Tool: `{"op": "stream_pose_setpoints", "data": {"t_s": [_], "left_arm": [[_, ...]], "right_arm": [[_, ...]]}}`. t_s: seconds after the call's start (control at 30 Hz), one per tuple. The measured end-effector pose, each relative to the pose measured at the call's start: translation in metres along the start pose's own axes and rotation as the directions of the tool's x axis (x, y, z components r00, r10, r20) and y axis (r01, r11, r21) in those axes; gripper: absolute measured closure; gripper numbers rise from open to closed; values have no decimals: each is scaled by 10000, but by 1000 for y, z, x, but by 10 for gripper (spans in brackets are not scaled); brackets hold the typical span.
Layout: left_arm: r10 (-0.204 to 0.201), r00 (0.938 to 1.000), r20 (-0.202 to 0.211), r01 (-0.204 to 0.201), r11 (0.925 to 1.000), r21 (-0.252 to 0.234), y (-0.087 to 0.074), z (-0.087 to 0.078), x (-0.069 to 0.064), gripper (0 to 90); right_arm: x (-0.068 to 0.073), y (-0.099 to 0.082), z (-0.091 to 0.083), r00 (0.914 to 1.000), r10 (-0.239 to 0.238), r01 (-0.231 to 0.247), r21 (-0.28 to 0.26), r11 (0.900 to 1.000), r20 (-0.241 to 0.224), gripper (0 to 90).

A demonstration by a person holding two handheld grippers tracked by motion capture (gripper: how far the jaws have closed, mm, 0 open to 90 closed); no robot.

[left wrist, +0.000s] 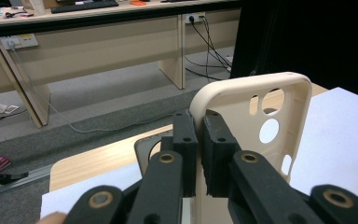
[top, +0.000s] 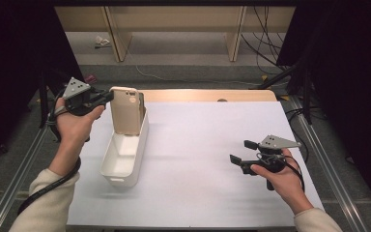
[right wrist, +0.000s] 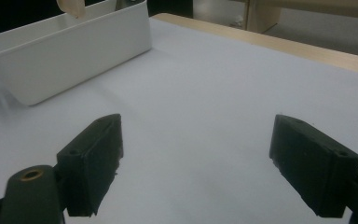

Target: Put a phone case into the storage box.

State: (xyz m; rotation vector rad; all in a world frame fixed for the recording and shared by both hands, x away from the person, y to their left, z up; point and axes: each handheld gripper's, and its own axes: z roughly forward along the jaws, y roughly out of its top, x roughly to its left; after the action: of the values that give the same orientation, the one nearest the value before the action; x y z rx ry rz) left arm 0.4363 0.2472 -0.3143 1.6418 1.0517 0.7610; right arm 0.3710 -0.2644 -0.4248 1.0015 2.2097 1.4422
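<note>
A beige phone case (top: 127,110) stands upright over the far end of a white rectangular bin (top: 124,155), its lower edge inside the bin. My left gripper (top: 107,96) is shut on the case's left rim; in the left gripper view the two pads (left wrist: 186,135) pinch the rim of the case (left wrist: 242,107), whose camera cut-outs face me. My right gripper (top: 244,151) hovers open over the white table sheet at the right, jaws wide apart with nothing between them (right wrist: 196,163). The bin (right wrist: 70,51) lies farther off in that view.
A white sheet (top: 198,159) covers the table; the wooden table edge (top: 207,94) shows at the back. Beyond are desk legs and cables on the grey floor. Metal rails run along both table sides. Dark curtains stand left and right.
</note>
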Motion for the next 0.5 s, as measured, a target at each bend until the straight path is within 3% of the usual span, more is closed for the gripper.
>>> {"op": "stream_pose_setpoints", "data": {"t_s": [0.5], "left_arm": [[-128, 9994, -331, 129, 9999, 18, -8, 19, 6, 848]], "right_arm": [[0, 0, 0, 10000, 0, 0, -4, 10000, -20, 182]]}}
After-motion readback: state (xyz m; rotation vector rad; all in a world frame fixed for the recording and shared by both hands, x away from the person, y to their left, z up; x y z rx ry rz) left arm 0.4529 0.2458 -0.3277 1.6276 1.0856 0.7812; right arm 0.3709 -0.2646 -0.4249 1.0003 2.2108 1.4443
